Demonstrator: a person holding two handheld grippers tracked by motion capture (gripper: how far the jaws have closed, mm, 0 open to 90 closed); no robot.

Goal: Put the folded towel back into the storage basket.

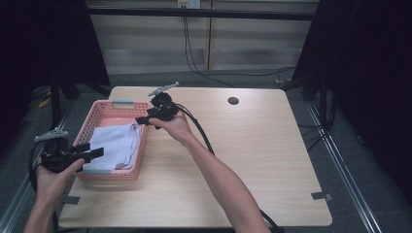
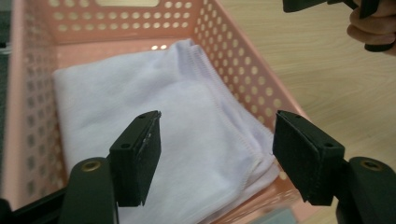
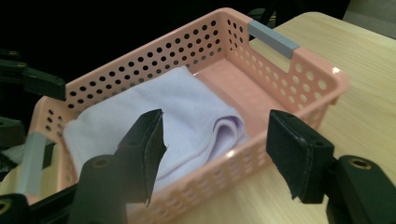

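Note:
A pink perforated basket (image 1: 104,106) stands at the table's left side, and a folded pale cloth (image 1: 116,145) lies inside it. My left gripper (image 1: 97,153) hovers at the basket's near left end, open, with nothing between its jaws. In the left gripper view it (image 2: 217,126) looks down on the cloth (image 2: 140,88) inside the basket wall (image 2: 233,56). My right gripper (image 1: 141,120) sits just above the basket's far right rim, also open and holding nothing. Its own view shows the open jaws (image 3: 215,123) before the basket (image 3: 299,70) and the cloth (image 3: 173,102).
The wooden table (image 1: 243,160) has a round cable hole (image 1: 233,101) at the back and a strip of tape (image 1: 321,196) near its front right corner. A black cable (image 1: 201,136) trails from the right gripper along the forearm. Dark floor surrounds the table.

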